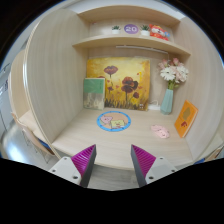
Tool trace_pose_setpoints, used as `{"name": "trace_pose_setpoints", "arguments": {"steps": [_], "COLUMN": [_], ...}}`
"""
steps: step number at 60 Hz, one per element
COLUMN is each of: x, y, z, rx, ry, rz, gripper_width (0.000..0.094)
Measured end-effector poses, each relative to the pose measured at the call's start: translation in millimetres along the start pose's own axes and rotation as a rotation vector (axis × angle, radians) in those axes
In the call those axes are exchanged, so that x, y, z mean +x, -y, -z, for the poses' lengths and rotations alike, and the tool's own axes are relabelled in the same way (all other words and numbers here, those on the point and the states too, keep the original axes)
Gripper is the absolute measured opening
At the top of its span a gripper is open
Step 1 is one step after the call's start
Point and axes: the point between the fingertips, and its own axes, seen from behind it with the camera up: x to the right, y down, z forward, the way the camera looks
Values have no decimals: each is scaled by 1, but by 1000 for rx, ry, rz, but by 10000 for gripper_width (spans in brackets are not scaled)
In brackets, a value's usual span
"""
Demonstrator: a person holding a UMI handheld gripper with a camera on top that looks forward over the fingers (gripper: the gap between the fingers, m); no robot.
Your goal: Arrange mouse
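A round blue mat (103,115) lies on the light wooden desk (80,135), beyond my fingers and near the back wall. A small pale thing (114,122) that may be the mouse rests on the mat; I cannot tell for sure. My gripper (113,151) is open and empty, low over the desk's front part, with bare desk between its magenta pads. The mat is well ahead of the fingertips and apart from them.
A flower painting (120,82) and a smaller picture (93,92) lean on the back wall. A blue vase with flowers (168,100) and an orange book (186,118) stand at the right. A small pink thing (160,131) lies on the desk. Shelves (130,40) hang above.
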Motion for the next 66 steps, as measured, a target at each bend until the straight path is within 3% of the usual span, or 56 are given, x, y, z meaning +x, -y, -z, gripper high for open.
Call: {"name": "trace_pose_setpoints", "arguments": {"steps": [14,29,66], "x": [77,185,298], "y": [-63,-94,-29], "z": [-28,-78,-251], "rx": [-109,-192,-212], "ry": [-114,-242,-197], "rz": [-57,-83,-40], "gripper_width": [680,680,695]}}
